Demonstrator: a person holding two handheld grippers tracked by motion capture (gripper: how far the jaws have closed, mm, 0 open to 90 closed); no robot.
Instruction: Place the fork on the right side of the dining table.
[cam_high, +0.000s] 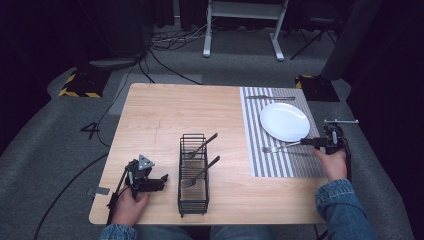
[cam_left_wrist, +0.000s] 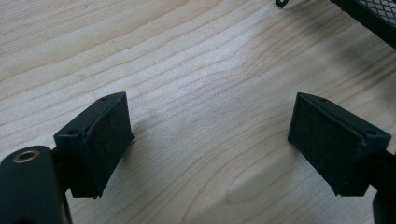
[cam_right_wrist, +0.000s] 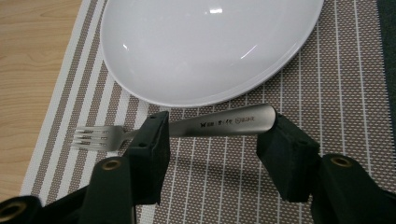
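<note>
A steel fork (cam_high: 280, 148) lies on the striped placemat (cam_high: 260, 165) just below the white plate (cam_high: 284, 121), tines pointing left. My right gripper (cam_high: 312, 142) hovers over its handle end at the mat's right side. In the right gripper view the fork (cam_right_wrist: 219, 125) runs crosswise along the tips of the jaws, which stand half apart; the right gripper (cam_right_wrist: 217, 144) is open and its pads do not press on the fork. My left gripper (cam_high: 150, 182) rests low over bare wood near the front left, and the left gripper (cam_left_wrist: 208, 140) is wide open with nothing between its pads.
A black wire basket (cam_high: 193, 172) with two pieces of cutlery leaning in it stands at the table's front centre; its corner (cam_left_wrist: 369, 14) is just right of the left gripper. A knife (cam_high: 270, 97) lies at the placemat's far end. The table edge is right of the mat.
</note>
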